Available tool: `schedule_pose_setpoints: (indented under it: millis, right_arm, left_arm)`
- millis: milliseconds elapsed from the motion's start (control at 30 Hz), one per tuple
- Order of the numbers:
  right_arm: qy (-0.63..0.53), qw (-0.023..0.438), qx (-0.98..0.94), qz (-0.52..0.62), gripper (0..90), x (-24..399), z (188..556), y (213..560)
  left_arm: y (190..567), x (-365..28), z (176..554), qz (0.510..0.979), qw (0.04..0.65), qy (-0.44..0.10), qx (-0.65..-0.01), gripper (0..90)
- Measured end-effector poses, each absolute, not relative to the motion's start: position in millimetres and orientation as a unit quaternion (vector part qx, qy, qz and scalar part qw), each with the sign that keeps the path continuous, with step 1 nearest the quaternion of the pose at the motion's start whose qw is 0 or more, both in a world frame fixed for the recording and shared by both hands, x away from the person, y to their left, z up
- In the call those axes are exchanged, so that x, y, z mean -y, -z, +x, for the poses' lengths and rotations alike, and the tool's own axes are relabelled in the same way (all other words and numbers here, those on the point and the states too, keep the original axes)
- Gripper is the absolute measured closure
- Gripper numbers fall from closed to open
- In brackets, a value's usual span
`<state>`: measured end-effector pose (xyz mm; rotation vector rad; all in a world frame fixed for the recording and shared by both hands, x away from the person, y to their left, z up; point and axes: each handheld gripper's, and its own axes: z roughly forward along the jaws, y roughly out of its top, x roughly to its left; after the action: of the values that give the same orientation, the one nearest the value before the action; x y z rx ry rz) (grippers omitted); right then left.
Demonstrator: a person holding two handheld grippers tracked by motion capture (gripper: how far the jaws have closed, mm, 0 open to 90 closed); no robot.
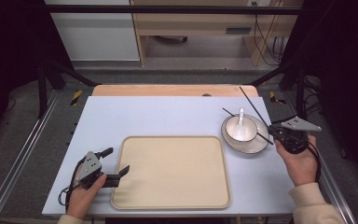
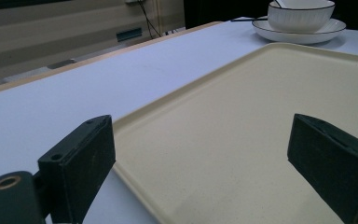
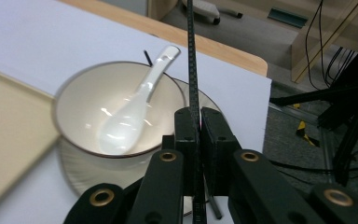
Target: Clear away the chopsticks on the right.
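My right gripper (image 1: pixel 274 131) (image 3: pixel 196 116) is shut on a thin black chopstick (image 1: pixel 254 105) (image 3: pixel 190 56), which sticks up and away past the table's far right corner. Just to its left stands a white bowl (image 1: pixel 239 129) (image 3: pixel 81 109) on a plate (image 1: pixel 257 147) (image 3: pixel 77 175), with a white spoon (image 1: pixel 240 121) (image 3: pixel 130 116) resting in it. A second black chopstick (image 1: pixel 227 112) (image 3: pixel 146 55) lies across the plate behind the bowl. My left gripper (image 1: pixel 115 161) (image 2: pixel 203 128) stands open at the left edge of the beige tray (image 1: pixel 168 172) (image 2: pixel 242 116), one jaw over the tray, nothing between them.
The tray lies in the middle of the white table (image 1: pixel 144 114). The bowl (image 2: pixel 300 14) and plate (image 2: pixel 303 35) sit beyond the tray's far right corner. A wooden strip (image 1: pixel 168 90) edges the table's far side; black frame rails run along both sides.
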<state>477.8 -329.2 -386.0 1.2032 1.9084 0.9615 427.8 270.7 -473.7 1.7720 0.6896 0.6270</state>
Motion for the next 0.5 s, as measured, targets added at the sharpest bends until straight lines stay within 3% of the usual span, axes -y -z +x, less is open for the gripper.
schedule_pose_setpoints:
  millis: [100,500]
  right_arm:
    - [-0.392,0.326,-0.729,0.457,85.7,305.6,451.2,383.3]
    - [-0.383,0.276,-0.765,0.437,85.7,233.9,410.2,404.9]
  left_arm:
    - [471.9,-271.0,426.2,0.742,0.543,-0.266,-0.288,7.2]
    - [469.7,-273.1,424.6,0.741,0.544,-0.27,-0.286,7.2]
